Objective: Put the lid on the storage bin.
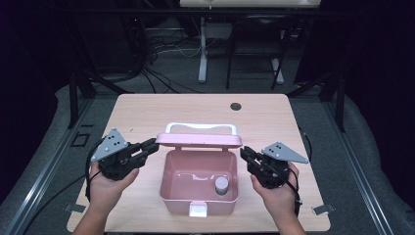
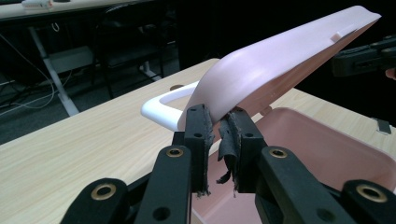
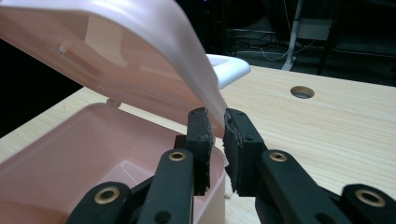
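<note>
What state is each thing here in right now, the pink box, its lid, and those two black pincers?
Pink box: open, upright on the table.
Lid: raised, hinged at the back, white handle on top.
Small jar: standing upright inside the box, capped.
White latch: undone, hanging at the box front.
Left gripper: shut on the lid's edge.
Right gripper: shut on the lid's opposite edge.
</note>
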Available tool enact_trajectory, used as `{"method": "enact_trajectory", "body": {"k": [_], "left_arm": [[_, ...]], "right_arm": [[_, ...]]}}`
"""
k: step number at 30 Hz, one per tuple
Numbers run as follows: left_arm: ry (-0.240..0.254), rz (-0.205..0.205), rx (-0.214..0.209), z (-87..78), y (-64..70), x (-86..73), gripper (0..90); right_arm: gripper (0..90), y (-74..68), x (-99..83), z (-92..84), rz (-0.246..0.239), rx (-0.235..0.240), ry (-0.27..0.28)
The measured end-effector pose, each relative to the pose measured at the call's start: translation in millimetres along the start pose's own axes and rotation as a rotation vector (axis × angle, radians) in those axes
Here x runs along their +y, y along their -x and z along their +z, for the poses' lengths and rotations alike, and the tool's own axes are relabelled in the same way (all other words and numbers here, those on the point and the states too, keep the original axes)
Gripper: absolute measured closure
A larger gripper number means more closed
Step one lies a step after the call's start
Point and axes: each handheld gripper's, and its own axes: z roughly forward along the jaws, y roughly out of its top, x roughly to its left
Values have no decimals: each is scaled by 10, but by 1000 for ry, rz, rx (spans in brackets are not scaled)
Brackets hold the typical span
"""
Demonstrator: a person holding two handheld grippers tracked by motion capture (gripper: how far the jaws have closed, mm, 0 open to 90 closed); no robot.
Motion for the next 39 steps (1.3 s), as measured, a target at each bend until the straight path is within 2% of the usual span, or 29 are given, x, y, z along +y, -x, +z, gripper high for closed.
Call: {"method": "enact_trajectory", "body": {"k": [7, 11, 23, 39], "left_arm": [[-5, 2, 23, 6, 31, 29, 795], [9, 3, 27, 15, 19, 36, 795], [24, -22, -23, -6, -41, 23, 795], [18, -35, -30, -47, -9, -20, 793]], "right_arm": [[769, 113, 24, -61, 33, -2, 19], [756, 162, 35, -79, 42, 0, 25], [733, 195, 40, -74, 54, 5, 20], [687, 227, 30, -64, 59, 21, 10]]}}
